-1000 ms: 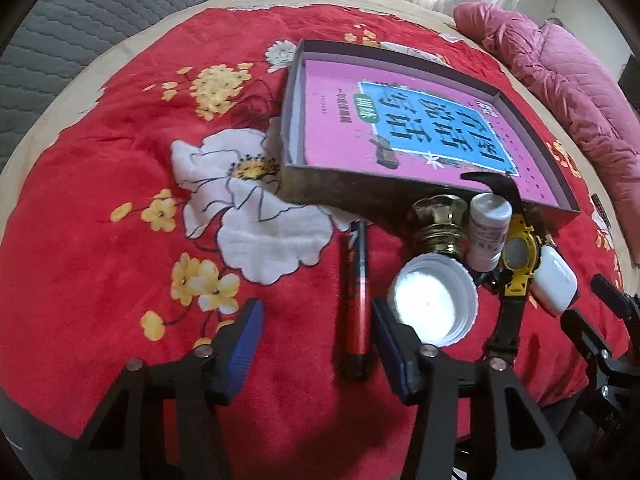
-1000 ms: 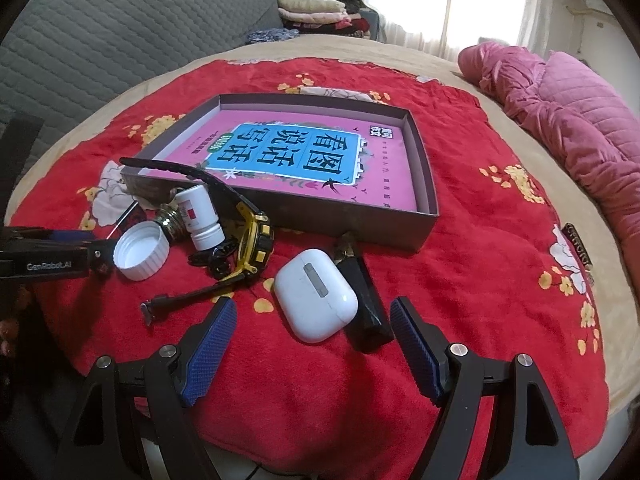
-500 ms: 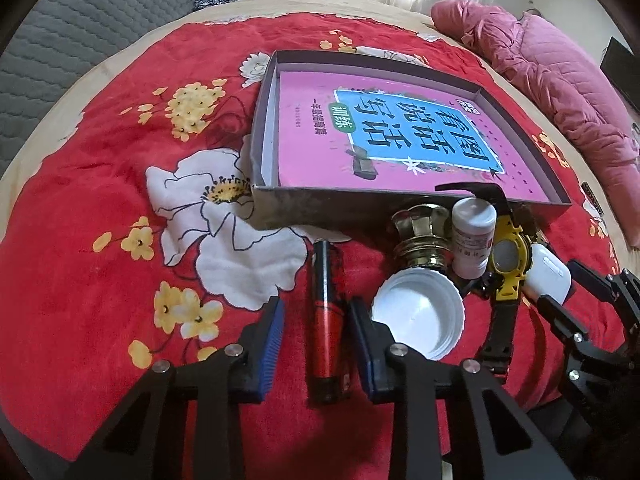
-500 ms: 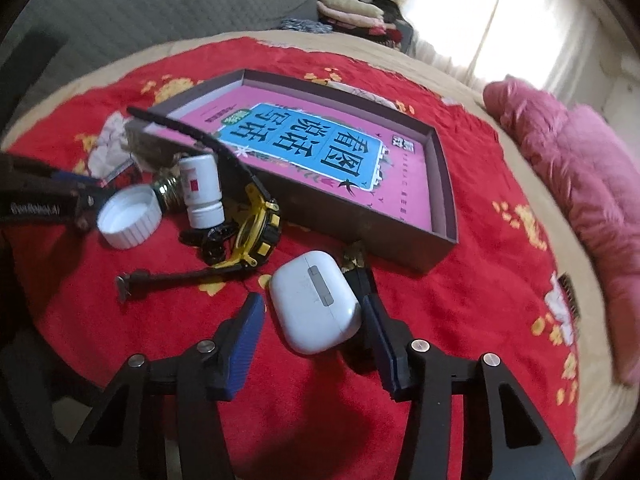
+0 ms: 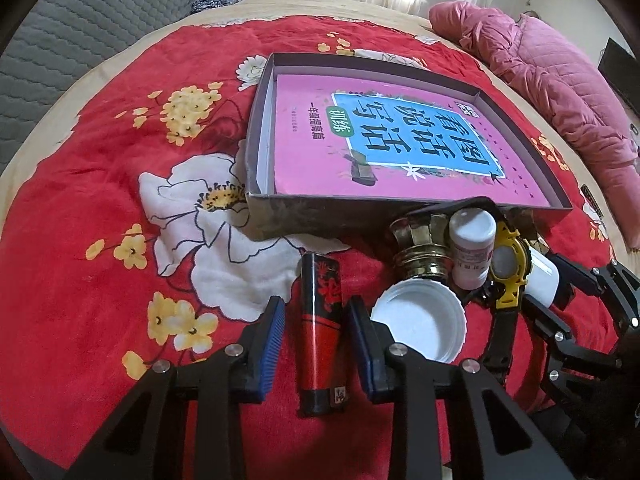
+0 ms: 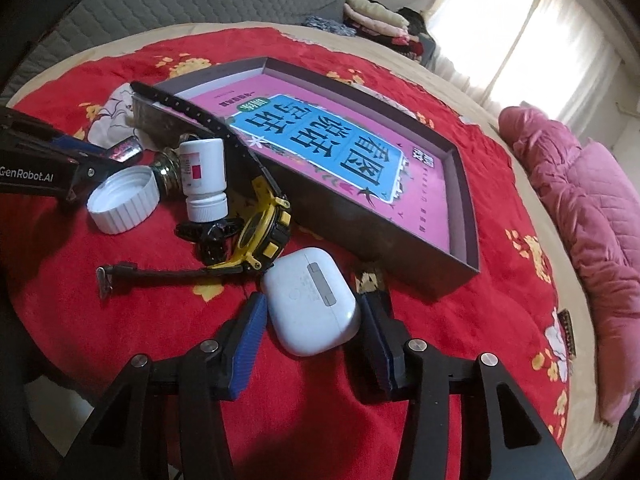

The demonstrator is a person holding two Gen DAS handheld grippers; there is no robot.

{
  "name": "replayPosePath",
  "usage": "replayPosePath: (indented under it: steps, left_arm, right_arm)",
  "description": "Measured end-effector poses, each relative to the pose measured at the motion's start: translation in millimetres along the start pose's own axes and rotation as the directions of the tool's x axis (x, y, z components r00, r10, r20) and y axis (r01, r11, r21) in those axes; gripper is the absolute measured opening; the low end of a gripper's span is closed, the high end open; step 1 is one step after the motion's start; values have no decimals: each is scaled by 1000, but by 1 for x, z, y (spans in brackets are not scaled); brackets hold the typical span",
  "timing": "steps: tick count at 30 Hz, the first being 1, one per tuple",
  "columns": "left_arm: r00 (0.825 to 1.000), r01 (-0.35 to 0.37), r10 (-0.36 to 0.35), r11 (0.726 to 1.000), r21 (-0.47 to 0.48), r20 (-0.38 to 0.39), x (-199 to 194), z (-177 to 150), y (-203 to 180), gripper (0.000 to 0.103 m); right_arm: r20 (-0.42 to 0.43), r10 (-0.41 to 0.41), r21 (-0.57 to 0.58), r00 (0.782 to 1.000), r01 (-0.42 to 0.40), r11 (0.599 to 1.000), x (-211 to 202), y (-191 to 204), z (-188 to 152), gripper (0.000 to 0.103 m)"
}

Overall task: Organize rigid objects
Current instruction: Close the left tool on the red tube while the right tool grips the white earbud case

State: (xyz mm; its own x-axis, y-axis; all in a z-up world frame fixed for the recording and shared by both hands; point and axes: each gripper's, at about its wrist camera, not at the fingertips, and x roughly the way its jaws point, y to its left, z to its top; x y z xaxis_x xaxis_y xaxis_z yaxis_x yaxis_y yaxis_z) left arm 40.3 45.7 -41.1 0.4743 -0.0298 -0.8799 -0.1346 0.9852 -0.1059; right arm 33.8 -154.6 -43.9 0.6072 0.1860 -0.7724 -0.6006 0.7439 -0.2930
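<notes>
A shallow grey box with a pink book in it lies on the red flowered blanket. A red and black tube lies between the pads of my left gripper, which stands narrowly open around it with small gaps. A white earbud case lies between the pads of my right gripper, which closely brackets it; contact is unclear. Beside them lie a white lid, a brass knob, a white pill bottle and a yellow and black watch.
A dark small object lies just right of the earbud case by the box. A pink quilted jacket lies at the bed's far right. A grey sofa back and folded clothes stand behind.
Both grippers moved forward and narrowed. The left one came over the red and black tube and now brackets it. The right one closed in around the white earbud case.
</notes>
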Motion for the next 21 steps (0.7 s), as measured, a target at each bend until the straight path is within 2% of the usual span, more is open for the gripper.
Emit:
replayPosePath:
  steps: [7,12,14,21]
  left_arm:
    - [1000,4,-4,1000,-9,-2,3,0,2,33]
    - [1000,7,-7,1000,-13,-2,3,0,2,33]
    - [1000,12,-12,1000,-20,-2,3,0,3,33]
    - [1000,13,-13,1000,-22,9,4,0,4,33]
  right_arm:
    - [10,51,-33,999,-51,998,12,0,10,55]
    - [-16,142,26,990,-142,990,30,-10,17,57]
    - [-2,180,55,984,-180,982,33,-15,18,57]
    - [24,225,95,974,-226,969,32,-17,15,51]
